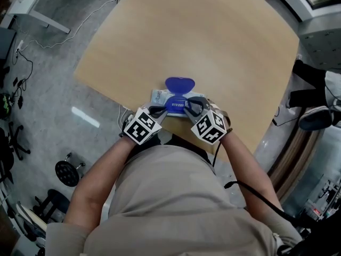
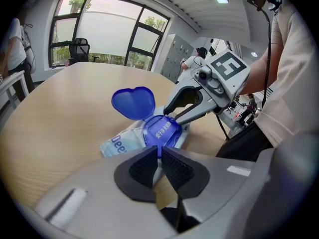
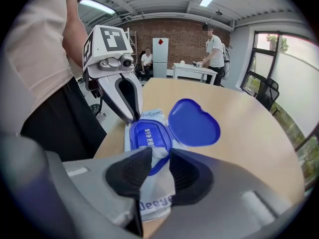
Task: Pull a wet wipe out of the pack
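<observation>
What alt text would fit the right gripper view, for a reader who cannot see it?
The right claw pinches a white wet wipe rising from the opening of a pack on a wooden table. The pack's blue heart-shaped lid stands flipped open, and the left claw, tips closed, sits at the pack's far edge.

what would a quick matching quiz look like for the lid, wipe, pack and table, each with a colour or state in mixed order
1 lid
2 wipe
3 pack
4 table

a tan
b blue, flipped open
c white, between the jaws of the right hand-held gripper
d lying flat near the table's edge

Pairs: 1-b, 2-c, 3-d, 4-a
</observation>
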Available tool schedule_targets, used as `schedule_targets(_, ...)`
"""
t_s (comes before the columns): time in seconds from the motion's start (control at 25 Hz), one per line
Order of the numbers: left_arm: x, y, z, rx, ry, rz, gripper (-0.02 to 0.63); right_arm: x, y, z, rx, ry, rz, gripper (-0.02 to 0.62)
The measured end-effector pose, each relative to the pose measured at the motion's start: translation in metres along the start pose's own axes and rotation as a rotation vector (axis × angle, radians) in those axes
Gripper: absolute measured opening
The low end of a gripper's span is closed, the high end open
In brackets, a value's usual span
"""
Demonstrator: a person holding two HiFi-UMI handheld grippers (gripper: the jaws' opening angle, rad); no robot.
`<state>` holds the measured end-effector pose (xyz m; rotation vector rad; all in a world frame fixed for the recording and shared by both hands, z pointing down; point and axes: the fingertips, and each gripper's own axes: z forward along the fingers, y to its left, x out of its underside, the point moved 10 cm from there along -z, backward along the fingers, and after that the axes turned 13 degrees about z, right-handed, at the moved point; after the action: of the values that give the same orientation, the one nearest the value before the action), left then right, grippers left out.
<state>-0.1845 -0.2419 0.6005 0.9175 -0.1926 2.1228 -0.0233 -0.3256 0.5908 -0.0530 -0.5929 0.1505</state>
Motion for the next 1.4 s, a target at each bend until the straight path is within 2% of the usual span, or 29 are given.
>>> schedule_targets(0.16, 0.006, 0.001, 0.004, 0.003, 0.001, -0.012, 0.025, 0.0, -0.001, 0.003, 0.014, 0.008, -0.02, 0.097)
schedule_targets(0.48, 0.005, 0.002, 0.004, 0.007, 0.002, -0.009, 0.024, 0.001, 0.005, 0.005, 0.059, 0.01, -0.103, 0.034)
schedule_targets(0.68, 0.005, 0.002, 0.005, 0.006, 0.003, -0.008, 0.024, 0.001, 0.006, 0.006, 0.058, 0.0, -0.076, 0.005)
schedule_targets(1.4, 0.007, 0.006, 0.01, 0.008, 0.045, 0.011, 0.002, -0.001, 0.004, -0.005, 0.086, -0.029, -0.019, 0.003)
